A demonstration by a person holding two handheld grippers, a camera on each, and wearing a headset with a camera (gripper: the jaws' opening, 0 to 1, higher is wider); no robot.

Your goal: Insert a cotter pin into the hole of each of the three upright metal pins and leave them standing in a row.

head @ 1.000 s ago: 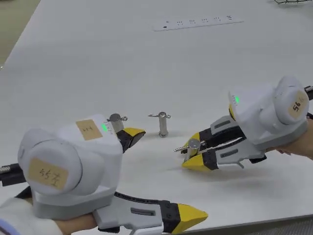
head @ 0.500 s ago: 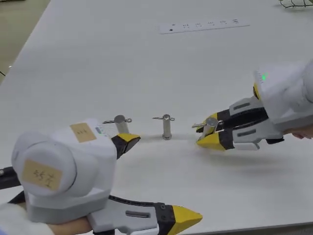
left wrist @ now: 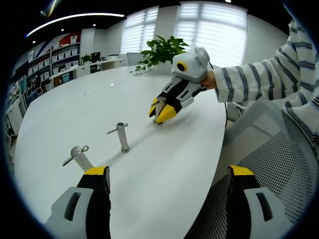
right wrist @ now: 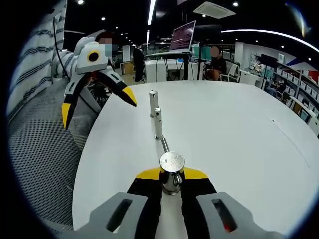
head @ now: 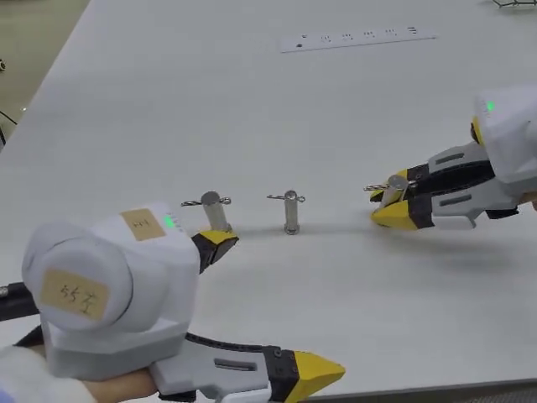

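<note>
Two metal pins stand upright on the white table, one on the left point(head: 215, 211) and one in the middle point(head: 291, 211), each with a cotter pin through its top. They also appear as the left pin point(left wrist: 80, 157) and the middle pin point(left wrist: 122, 137). To their right, in line with them, my right gripper point(head: 391, 200) is shut on a third metal pin point(head: 399, 188), round head up point(right wrist: 172, 163), with a cotter pin sticking out leftward. My left gripper point(head: 270, 306) hangs open near the table's front edge, one jaw tip just in front of the left pin.
A white power strip point(head: 357, 39) lies far back on the table point(head: 252, 109). The table's front edge runs close under the left gripper. A mesh chair point(left wrist: 279, 144) stands beside the table, with a potted plant point(left wrist: 164, 50) and desks beyond.
My right gripper has carried the third pin rightward and farther back, from in front of the middle pin to a spot level with the row. The left gripper has barely moved.
</note>
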